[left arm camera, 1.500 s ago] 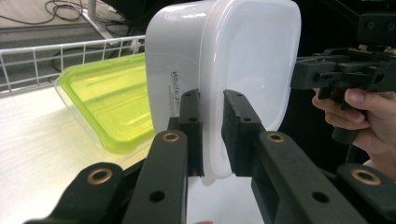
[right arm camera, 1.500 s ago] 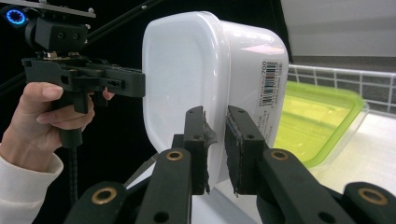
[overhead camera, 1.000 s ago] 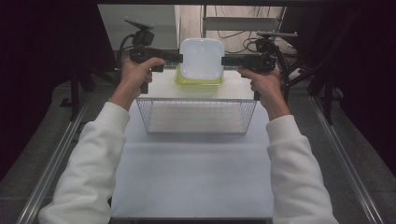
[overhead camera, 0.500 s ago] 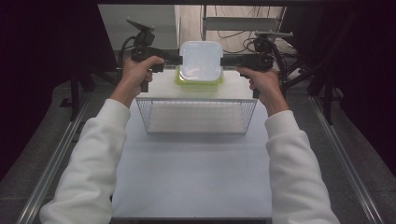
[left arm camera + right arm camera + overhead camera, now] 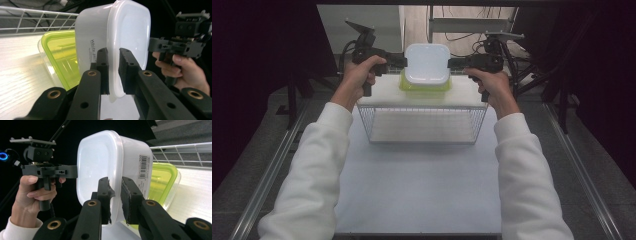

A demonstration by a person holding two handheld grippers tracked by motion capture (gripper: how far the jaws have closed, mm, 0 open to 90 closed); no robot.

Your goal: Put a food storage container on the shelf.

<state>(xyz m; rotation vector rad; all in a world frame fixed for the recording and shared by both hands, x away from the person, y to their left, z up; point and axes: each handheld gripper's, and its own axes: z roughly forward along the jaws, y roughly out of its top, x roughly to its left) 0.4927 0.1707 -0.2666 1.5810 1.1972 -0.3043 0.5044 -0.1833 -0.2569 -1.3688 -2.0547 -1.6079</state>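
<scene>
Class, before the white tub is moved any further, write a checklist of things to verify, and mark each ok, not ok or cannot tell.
1. Left claw shut on the white tub's rim: ok.
2. Right claw shut on the opposite rim: ok.
3. Tub level between both claws: ok in the high view.
4. Tub lifted off the green-lidded box: ok, gap seen in both claw views.
5. Wire basket below free to receive it: ok.
6. Tub's contents: cannot tell.
</scene>
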